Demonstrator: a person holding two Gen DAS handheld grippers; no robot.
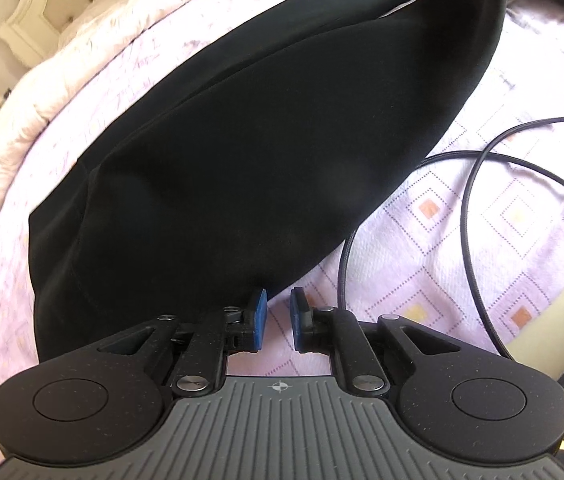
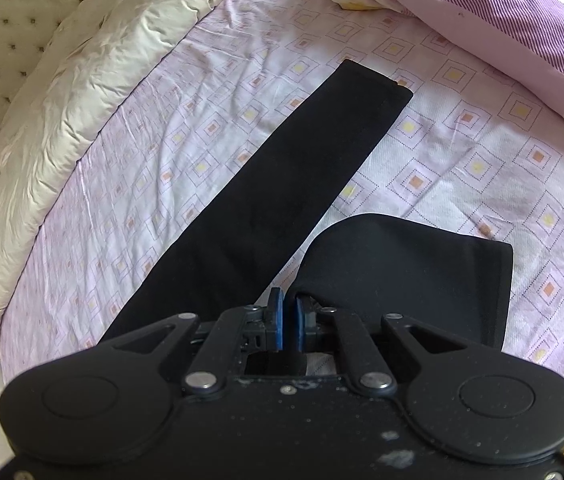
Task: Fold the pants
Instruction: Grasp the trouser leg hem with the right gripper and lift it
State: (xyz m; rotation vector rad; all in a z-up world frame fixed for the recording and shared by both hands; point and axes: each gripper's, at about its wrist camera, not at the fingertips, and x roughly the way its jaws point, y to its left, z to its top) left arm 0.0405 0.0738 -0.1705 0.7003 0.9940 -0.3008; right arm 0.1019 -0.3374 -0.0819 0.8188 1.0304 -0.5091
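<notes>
While your left tool (image 1: 279,318) sits low over the bed sheet (image 1: 462,240), its blue pads (image 1: 259,316) stand apart with a narrow gap and only the patterned sheet between them; the left pad just meets the hem of the black pants (image 1: 242,152), which spread away from it across the bed. A black cable (image 1: 470,184) loops over the sheet to the right of the pants. Your right tool (image 2: 290,322) has its pads nearly together, pinching an edge of the pants (image 2: 266,200) where the cloth rises into the gap. From that grip one pant leg runs flat and straight up the bed toward the striped purple pillow (image 2: 502,20), while the other leg curls in a raised fold just to the right. A cream comforter (image 2: 82,92) lies bunched along the left edge of the bed.
</notes>
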